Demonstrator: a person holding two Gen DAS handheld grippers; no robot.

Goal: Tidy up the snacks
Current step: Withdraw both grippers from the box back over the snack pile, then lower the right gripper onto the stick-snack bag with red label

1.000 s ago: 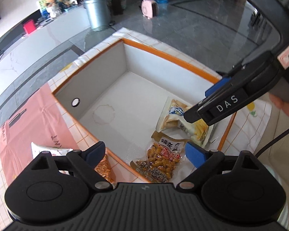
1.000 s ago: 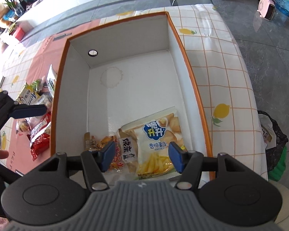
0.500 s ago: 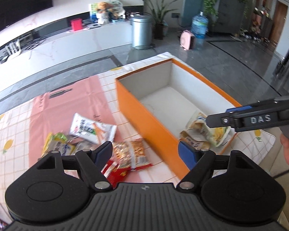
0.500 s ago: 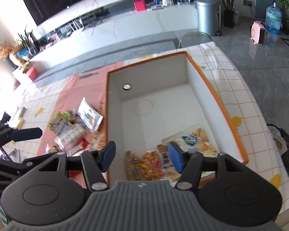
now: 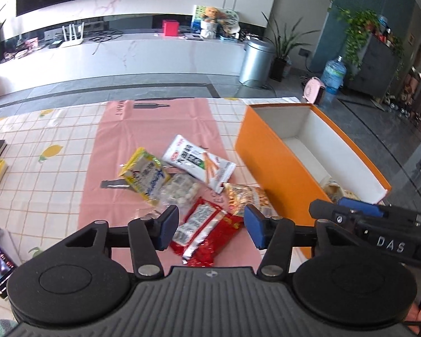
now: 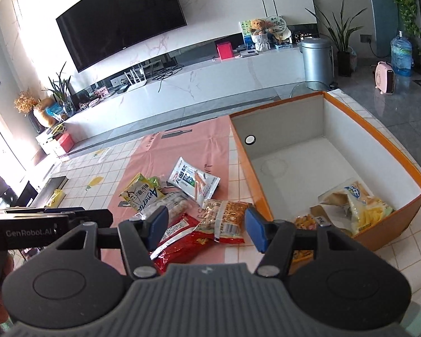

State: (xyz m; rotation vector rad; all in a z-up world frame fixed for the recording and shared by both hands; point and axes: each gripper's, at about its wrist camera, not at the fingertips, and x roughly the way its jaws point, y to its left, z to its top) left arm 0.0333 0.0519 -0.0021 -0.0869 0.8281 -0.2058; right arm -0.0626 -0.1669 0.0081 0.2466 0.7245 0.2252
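I have both grippers above the snack pile on the table: the left gripper (image 5: 210, 226), jaws just narrowed and empty, frames the red packet (image 5: 203, 231), long axis pointing away from me. The right gripper (image 6: 206, 229), half open and empty, sits nearer the orange box (image 6: 379, 137).

Wall television (image 6: 120, 19), silver bin (image 6: 317, 59), water jug (image 6: 401, 53), pink heater (image 6: 386, 77).

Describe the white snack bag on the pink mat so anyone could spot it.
Find the orange box; the pink mat lies beside it. In the snack pile there, the white bag lies farthest back, the only one showing orange sticks.
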